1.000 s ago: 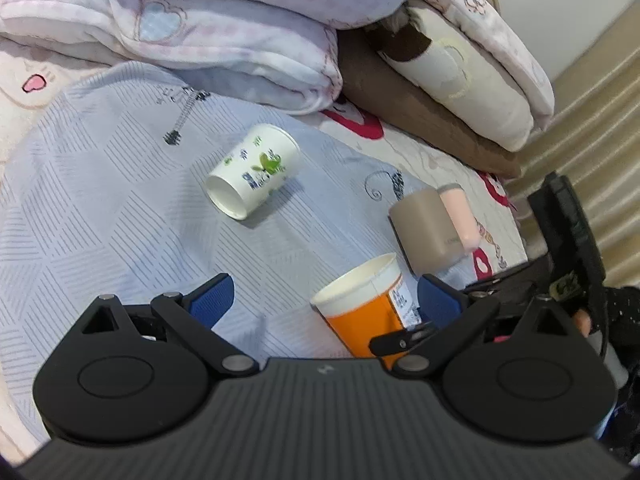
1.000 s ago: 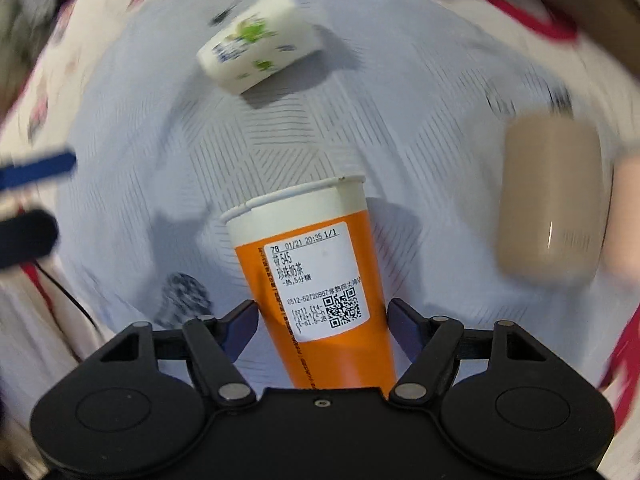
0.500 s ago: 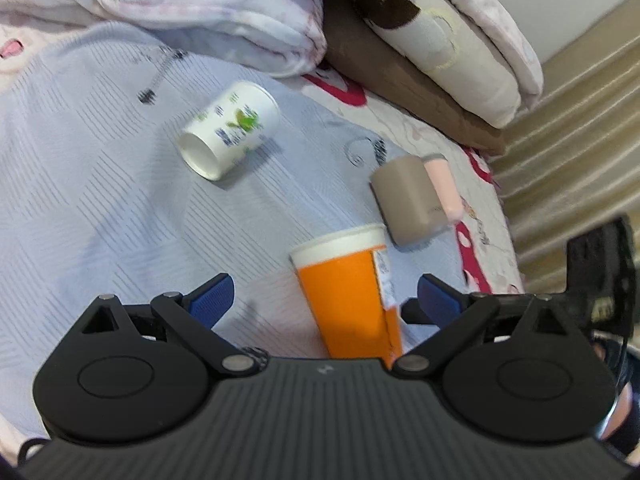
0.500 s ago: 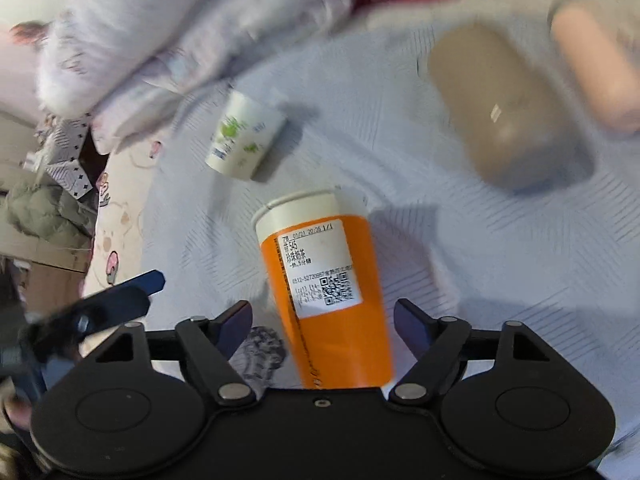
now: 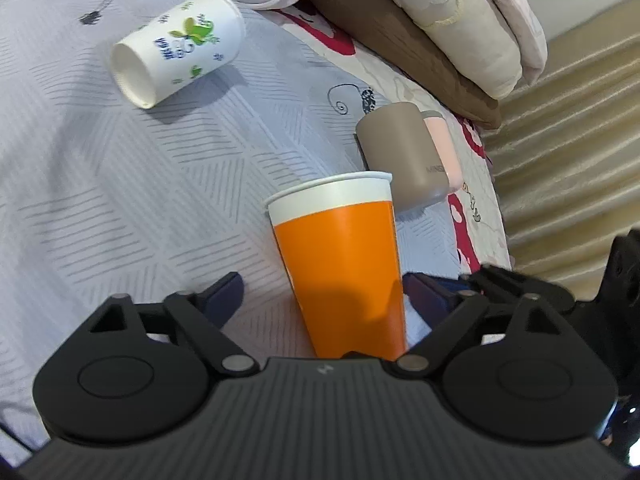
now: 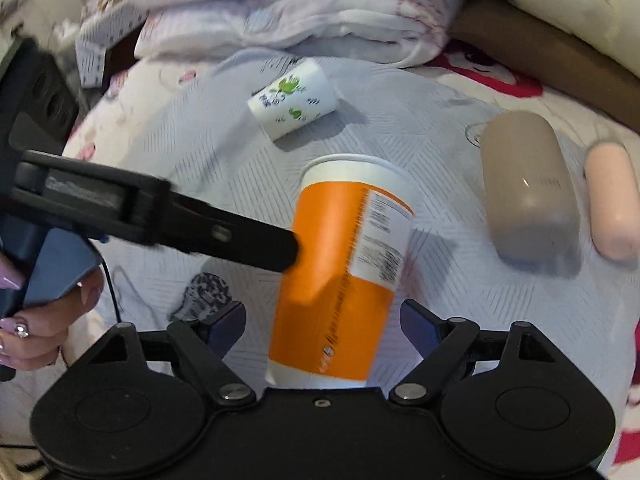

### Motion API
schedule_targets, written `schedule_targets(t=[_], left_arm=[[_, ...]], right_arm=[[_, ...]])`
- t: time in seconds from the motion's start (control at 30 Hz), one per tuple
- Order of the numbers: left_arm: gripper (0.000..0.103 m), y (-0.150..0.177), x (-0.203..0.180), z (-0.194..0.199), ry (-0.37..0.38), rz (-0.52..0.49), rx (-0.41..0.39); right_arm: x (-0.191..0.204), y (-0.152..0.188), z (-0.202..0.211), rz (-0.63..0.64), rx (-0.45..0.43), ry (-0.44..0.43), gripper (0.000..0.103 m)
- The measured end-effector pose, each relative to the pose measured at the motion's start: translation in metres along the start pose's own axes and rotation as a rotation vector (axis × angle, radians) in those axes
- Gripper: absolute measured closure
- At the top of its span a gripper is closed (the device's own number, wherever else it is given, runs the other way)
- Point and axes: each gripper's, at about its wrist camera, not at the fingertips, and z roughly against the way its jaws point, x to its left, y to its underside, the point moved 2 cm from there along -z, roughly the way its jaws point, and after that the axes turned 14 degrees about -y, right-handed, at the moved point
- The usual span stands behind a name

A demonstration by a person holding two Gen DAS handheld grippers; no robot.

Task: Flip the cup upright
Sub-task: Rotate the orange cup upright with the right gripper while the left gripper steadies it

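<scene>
Right wrist view: orange cup [image 6: 340,276] with white rim stands slightly tilted on the bed [image 6: 440,128], rim up, white printed label too blurred to read. Right hand-held gripper [image 6: 322,322] spread wide around its base, not touching. Left hand-held gripper [image 5: 320,294] likewise wide open, straddling cup [image 5: 340,268].

Bed sheet [image 5: 120,200]: white cup [image 5: 178,48], taupe cup [image 5: 404,152] lying; orange cup [image 5: 340,260] standing.
</scene>
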Motion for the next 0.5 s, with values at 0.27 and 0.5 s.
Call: schedule_targets(t=[0.27, 0.5], left_arm=[[0.044, 0.002, -0.001, -0.010, 0.076, 0.042, 0.058], [0.044, -0.002, -0.004, -0.018, 0.085, 0.056, 0.084]], right_arm=[[-0.013, -0.008, -0.015, -0.041, 0.002, 0.076, 0.021], [-0.019, 0.004, -0.011, -0.087, -0.066, 0.054, 0.025]])
